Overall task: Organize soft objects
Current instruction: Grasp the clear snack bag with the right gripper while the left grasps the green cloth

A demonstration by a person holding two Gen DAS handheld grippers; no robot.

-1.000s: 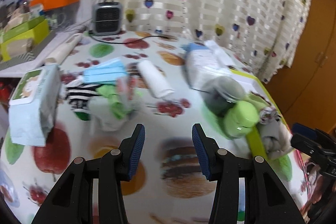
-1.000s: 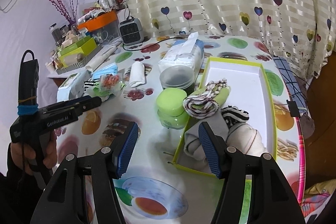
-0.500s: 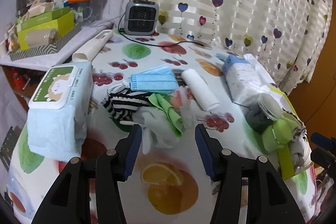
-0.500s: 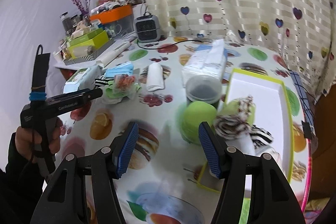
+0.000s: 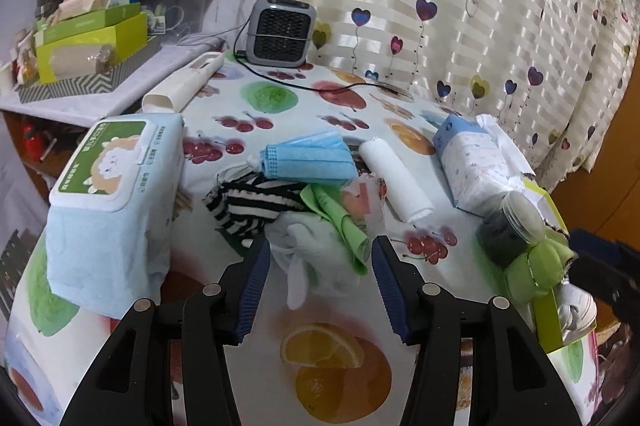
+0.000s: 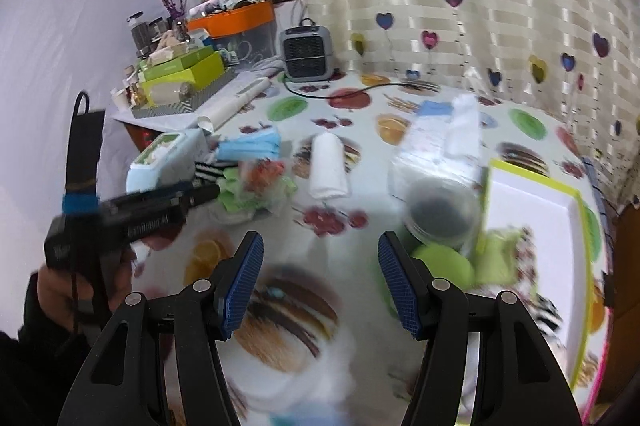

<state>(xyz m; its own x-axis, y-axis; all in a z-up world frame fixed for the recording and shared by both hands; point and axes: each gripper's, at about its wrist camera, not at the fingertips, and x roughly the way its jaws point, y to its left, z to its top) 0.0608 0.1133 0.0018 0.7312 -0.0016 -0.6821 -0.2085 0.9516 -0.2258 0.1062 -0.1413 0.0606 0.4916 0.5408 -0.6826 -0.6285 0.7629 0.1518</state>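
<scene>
Left claw (image 5: 320,258) advanced; 1 mask (image 5: 308,162), 2 jars (image 5: 512,226).

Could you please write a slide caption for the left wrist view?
Open left gripper poised over a white cloth in the pile of soft things.

Bare tabletop (image 5: 336,354) lies open along the near edge. The clothing pile (image 5: 304,226) blocks the centre, the wipes pack (image 5: 112,202) the left edge, and the jars (image 5: 516,226) and tray (image 6: 536,218) the right edge.
</scene>
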